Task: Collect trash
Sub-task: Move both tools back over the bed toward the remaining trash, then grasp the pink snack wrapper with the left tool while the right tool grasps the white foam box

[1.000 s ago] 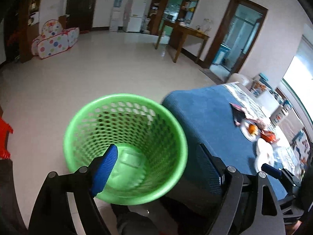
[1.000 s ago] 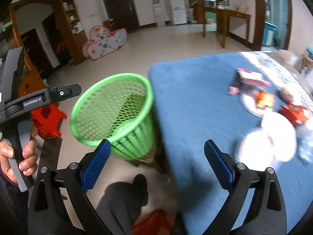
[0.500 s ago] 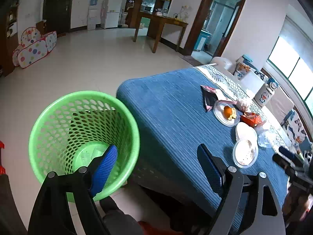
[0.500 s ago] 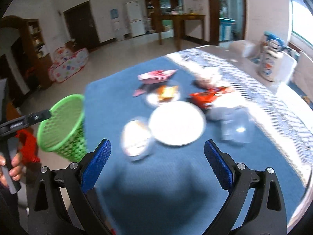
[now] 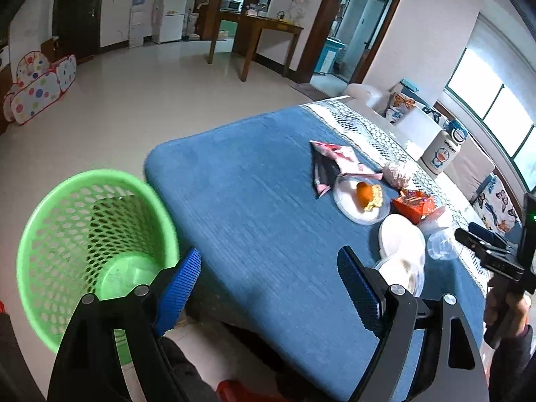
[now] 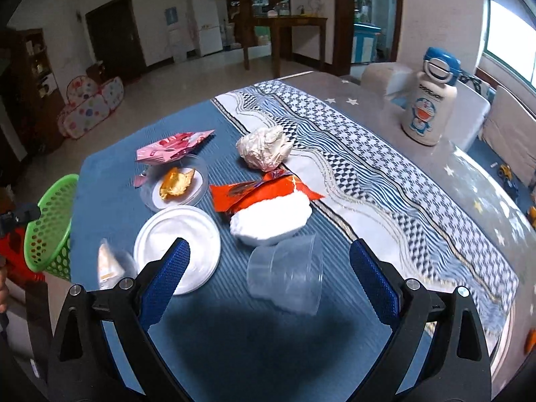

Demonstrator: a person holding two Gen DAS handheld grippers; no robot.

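Observation:
A green mesh bin (image 5: 83, 248) stands on the floor at the table's left end; it also shows in the right wrist view (image 6: 50, 227). Trash lies on the blue tablecloth (image 6: 234, 341): a clear plastic cup (image 6: 288, 276) on its side, a white paper plate (image 6: 177, 244), a crumpled white bowl (image 6: 271, 217), an orange wrapper (image 6: 258, 192), a pink wrapper (image 6: 172, 145), a clear dish (image 6: 174, 184) with peel, a crumpled wad (image 6: 264, 147). My right gripper (image 6: 269, 283) is open, just before the cup. My left gripper (image 5: 268, 288) is open and empty over the table's near edge.
A Doraemon bottle (image 6: 430, 100) stands at the table's far right. A clear lid with food (image 6: 112, 266) lies near the left table edge. A red stool (image 6: 16, 254) is beside the bin. A wooden table (image 5: 264, 38) and a polka-dot play tent (image 5: 37, 87) stand across the floor.
Both grippers have swung right, from the bin toward the table. The right gripper now faces the trash pile close up. Both stay open.

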